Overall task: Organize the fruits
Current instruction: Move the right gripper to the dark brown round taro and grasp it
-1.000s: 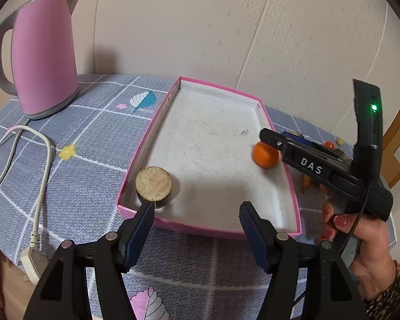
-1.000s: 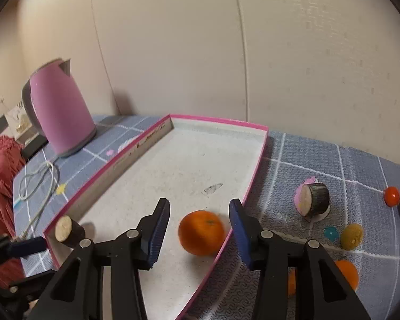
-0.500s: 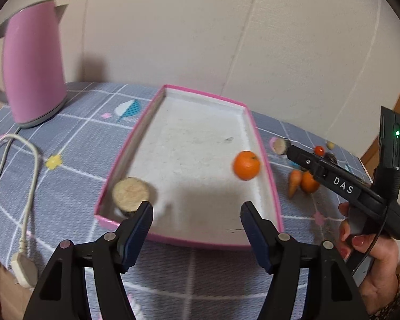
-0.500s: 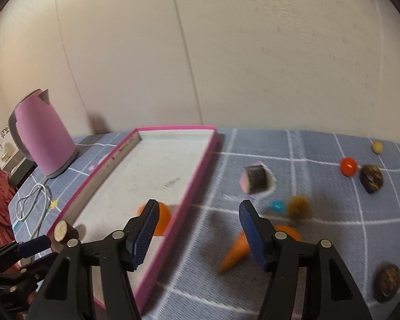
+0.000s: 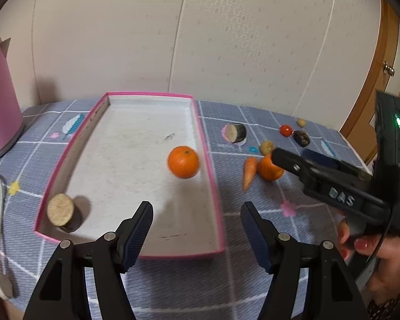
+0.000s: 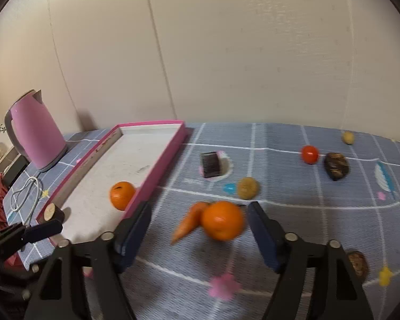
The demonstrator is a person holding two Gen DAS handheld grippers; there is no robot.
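You have a big table [image 6: 320,133] with a gray-blue checked cloth in front of you. A pink kettle [image 6: 37,136] stands at the far left of it. Next to the kettle lies a long pink tray [image 5: 208,165] with a white floor.

Your left gripper [image 5: 196,229] hangs over the near end of the tray. Its jaws are spread wide and there is nothing between them. Your right gripper [image 6: 198,229] is over the cloth, just right of the tray. Its jaws have just been opening and they grip nothing. An orange [image 6: 222,220] lies on the cloth past them, in line with the gap. A carrot [image 6: 189,221] touches its left side.

One more orange, the tray orange [image 5: 183,161], sits in the tray close to the right wall. A wood round [image 5: 61,210] lies in the near left corner of the tray.

More small things lie on the cloth to the right, well apart from the tray: a dark log piece [image 6: 210,164], a yellow-brown ball [image 6: 248,187], a red ball [image 6: 310,154], a dark lump [image 6: 336,166] and a small yellow ball [image 6: 348,137].
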